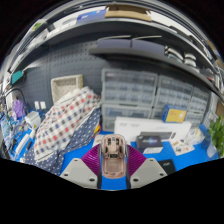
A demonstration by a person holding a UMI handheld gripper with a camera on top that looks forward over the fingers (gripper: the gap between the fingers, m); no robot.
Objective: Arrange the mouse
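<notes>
On the left, a chair draped with a red, white and blue checked cloth [66, 122] is standing beside a blue table surface [72, 158], and behind it a grey wall is running across the room. Moving toward the middle, the gripper [113, 163] is hanging well above the table with its two pale grey fingers reaching forward, each showing a magenta pad [98, 155] on its inner face. Between those pads a small beige-and-brown computer mouse [113, 156] is sitting, and both fingers appear to be pressing against its sides, so the jaws are clenched on the mouse and carrying it clear of any surface. Just beyond the mouse a white rectangular box [128, 127] is resting, and behind that a grey shelving unit of small drawers [130, 92] is lining the wall. Further right, a yellow box [175, 115] is lying on a shelf, and a green leafy plant [216, 135] is poking in at the far side. Judging by this, the pick-up is done and the placing is still ahead: the mouse needs lowering onto its intended spot on the blue table, which cannot be identified from here.
</notes>
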